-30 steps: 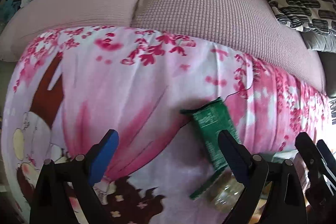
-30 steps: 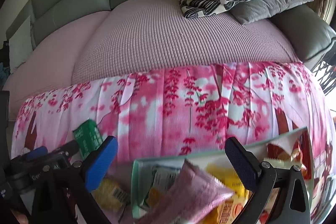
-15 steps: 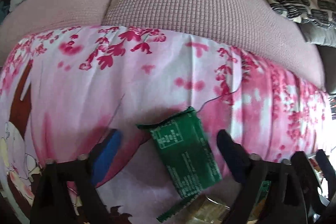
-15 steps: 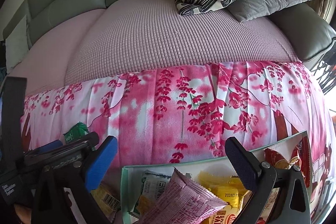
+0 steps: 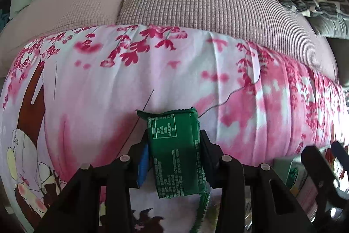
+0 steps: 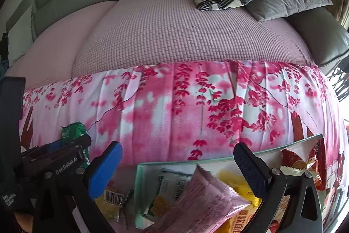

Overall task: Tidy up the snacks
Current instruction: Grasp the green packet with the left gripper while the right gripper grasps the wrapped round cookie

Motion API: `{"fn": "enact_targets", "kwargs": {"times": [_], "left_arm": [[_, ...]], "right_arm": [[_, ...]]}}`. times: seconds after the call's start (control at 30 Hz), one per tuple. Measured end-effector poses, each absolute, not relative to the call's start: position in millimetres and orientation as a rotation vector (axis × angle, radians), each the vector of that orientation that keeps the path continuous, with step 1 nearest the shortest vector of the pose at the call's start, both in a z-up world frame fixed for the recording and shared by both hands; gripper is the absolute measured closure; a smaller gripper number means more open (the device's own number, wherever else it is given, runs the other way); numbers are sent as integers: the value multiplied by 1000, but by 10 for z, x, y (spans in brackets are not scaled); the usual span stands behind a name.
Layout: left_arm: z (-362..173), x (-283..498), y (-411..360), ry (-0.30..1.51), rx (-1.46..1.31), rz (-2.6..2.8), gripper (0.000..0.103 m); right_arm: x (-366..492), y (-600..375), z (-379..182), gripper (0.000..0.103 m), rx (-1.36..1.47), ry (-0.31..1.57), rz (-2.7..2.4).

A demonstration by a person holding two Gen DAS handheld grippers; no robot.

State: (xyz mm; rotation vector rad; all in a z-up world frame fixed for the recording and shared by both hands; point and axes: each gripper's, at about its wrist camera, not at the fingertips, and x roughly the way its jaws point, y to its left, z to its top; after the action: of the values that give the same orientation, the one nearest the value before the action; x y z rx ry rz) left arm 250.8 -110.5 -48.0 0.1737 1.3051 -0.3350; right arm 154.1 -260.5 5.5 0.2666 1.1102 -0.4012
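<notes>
left gripper (image 5: 174, 152) pinching green snack packet (image 5: 174, 145) mid-body | light, crinkly, slippery: grip midsection | right gripper (image 6: 176, 158) spread, empty, over tray (image 6: 240, 157)

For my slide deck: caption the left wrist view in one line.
Left gripper clamps a green snack packet above the pink floral cloth.

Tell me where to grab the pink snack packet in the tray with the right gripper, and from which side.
Judging by its pose, take the pink packet across its flat body, just behind the crimped end that sticks up toward the tray rim, coming from above and the near side. It lies tilted on top of the other snacks, so both faces are free. The right gripper is open above it.
</notes>
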Motion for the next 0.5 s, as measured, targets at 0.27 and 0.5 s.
{"fn": "enact_targets", "kwargs": {"times": [0.27, 0.5], "left_arm": [[-479, 2451, -665, 1316, 140, -292, 60], [-490, 2243, -305, 1300, 100, -244, 60]], "right_arm": [[1568, -2336, 114, 0, 238, 1114, -349], [1539, -2000, 140, 0, 239, 1119, -247]]}}
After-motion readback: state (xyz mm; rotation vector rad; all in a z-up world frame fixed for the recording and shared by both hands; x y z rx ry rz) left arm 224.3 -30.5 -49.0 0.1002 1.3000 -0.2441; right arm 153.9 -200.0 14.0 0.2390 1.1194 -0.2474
